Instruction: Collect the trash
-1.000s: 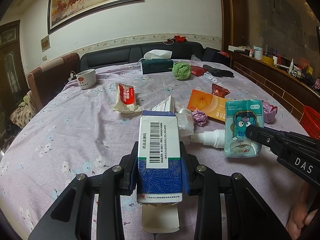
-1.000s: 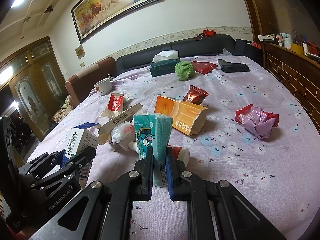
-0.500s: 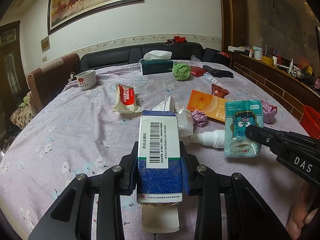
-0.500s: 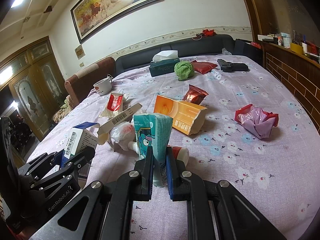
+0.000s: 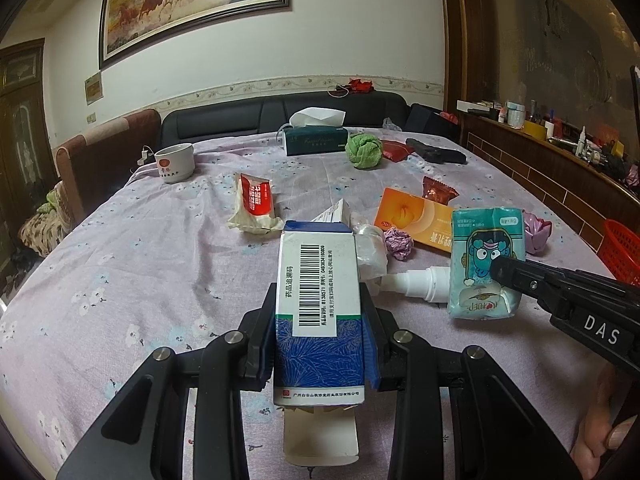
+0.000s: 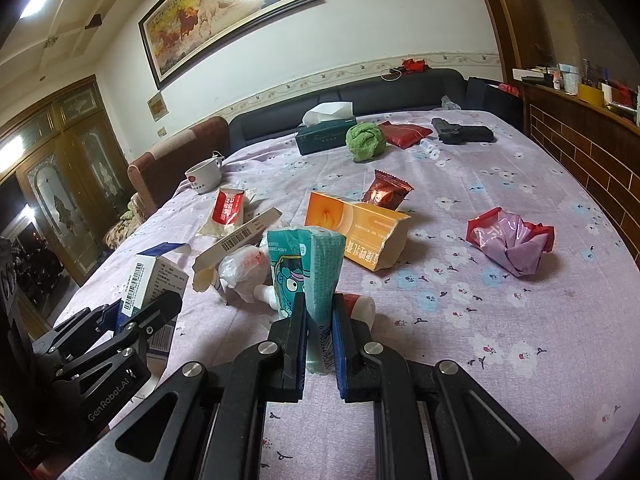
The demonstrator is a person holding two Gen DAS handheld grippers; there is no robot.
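My left gripper (image 5: 319,300) is shut on a blue and white medicine box (image 5: 318,272) with a barcode, held just above the purple floral tablecloth (image 5: 140,272). To its right, my right gripper (image 6: 319,304) is shut on a teal tissue pack (image 6: 308,264) with a cartoon face, standing upright. Other trash lies beyond them: a white spray bottle (image 5: 416,282), an orange carton (image 6: 360,228), a crumpled plastic bag (image 6: 244,268), a red and white sachet (image 5: 256,204), a brown snack wrapper (image 6: 386,192) and a crumpled pink bag (image 6: 512,240).
A white cup (image 5: 175,162), a green tissue box (image 5: 316,140), a green cloth ball (image 5: 363,151) and a black object (image 5: 436,154) sit at the far side. A red basket (image 5: 622,252) stands off the table's right edge. A dark sofa runs behind.
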